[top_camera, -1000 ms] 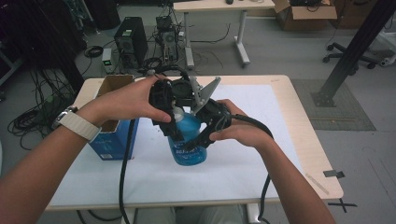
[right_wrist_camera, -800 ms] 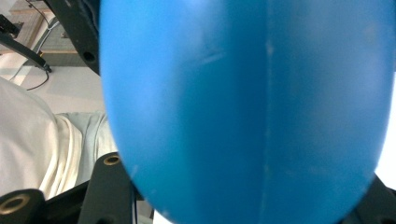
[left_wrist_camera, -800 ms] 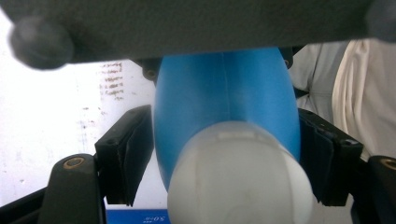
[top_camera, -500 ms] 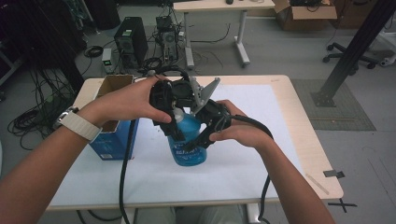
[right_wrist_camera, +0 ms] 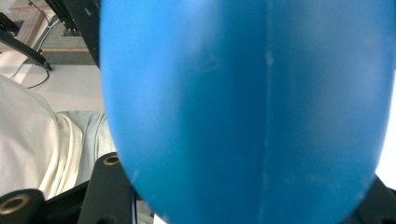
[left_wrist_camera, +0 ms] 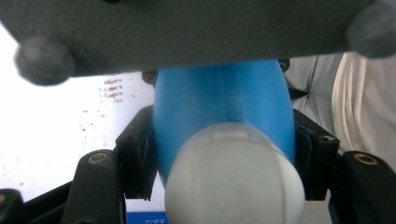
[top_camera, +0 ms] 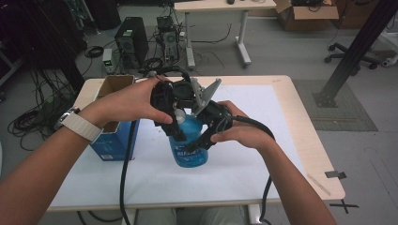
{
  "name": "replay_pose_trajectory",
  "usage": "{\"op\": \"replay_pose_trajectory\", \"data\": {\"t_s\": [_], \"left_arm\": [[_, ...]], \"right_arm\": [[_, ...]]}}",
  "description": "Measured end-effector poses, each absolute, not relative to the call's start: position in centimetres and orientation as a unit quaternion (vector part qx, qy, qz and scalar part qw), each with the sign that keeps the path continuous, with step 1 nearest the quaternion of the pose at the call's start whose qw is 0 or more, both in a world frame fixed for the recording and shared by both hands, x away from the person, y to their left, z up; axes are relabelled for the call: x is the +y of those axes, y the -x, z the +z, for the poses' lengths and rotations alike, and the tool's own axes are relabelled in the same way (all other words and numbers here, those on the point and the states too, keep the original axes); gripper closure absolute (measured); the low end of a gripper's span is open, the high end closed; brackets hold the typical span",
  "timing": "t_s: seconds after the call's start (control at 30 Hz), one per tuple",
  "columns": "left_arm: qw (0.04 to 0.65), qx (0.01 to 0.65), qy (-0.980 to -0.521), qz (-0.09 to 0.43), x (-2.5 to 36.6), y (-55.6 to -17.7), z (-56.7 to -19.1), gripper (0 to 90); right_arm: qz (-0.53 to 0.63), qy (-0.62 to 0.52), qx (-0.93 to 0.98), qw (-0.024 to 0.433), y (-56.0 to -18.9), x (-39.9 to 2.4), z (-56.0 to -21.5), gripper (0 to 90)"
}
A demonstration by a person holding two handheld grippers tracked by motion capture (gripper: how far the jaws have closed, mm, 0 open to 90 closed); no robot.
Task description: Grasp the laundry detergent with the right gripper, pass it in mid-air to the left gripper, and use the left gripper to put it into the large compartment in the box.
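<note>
I have the blue bottle [top_camera: 190, 145] upright near the tabletop's [top_camera: 263, 164] middle: my right gripper [top_camera: 206, 133] stays clamped on its body, my left gripper [top_camera: 176, 119] has just closed onto the white cap [left_wrist_camera: 233, 177], straight above.

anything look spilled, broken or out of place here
Nothing stands out. The blue bottle is held above the white sheet between both tongs, its white cap on, with no spill or crack showing. The open blue box stands upright at the table's left.
</note>
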State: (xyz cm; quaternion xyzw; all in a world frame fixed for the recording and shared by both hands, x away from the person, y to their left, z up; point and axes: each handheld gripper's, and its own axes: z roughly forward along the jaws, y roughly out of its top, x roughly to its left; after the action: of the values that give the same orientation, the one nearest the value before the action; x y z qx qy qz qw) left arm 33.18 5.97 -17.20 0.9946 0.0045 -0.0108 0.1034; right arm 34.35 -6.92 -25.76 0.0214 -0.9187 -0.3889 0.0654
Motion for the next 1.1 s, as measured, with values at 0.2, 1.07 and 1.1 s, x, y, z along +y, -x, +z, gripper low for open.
{"op": "replay_pose_trajectory", "data": {"t_s": [0.2, 1.07, 1.1], "left_arm": [[0.098, 0.005, -0.995, -0.005, 5.9, -33.0, -17.2, 37.2], [0.066, 0.063, -0.995, 0.034, 6.9, -33.1, -15.7, 37.5], [0.063, 0.068, -0.995, 0.035, 7.0, -33.2, -15.6, 37.5]], "right_arm": [[-0.388, -0.021, -0.919, 0.065, -34.3, -6.9, -25.8, 43.2], [-0.401, 0.025, -0.915, 0.041, -34.9, -11.0, -27.3, 5.6], [-0.398, 0.024, -0.916, 0.033, -34.9, -11.4, -27.4, 5.0]]}}
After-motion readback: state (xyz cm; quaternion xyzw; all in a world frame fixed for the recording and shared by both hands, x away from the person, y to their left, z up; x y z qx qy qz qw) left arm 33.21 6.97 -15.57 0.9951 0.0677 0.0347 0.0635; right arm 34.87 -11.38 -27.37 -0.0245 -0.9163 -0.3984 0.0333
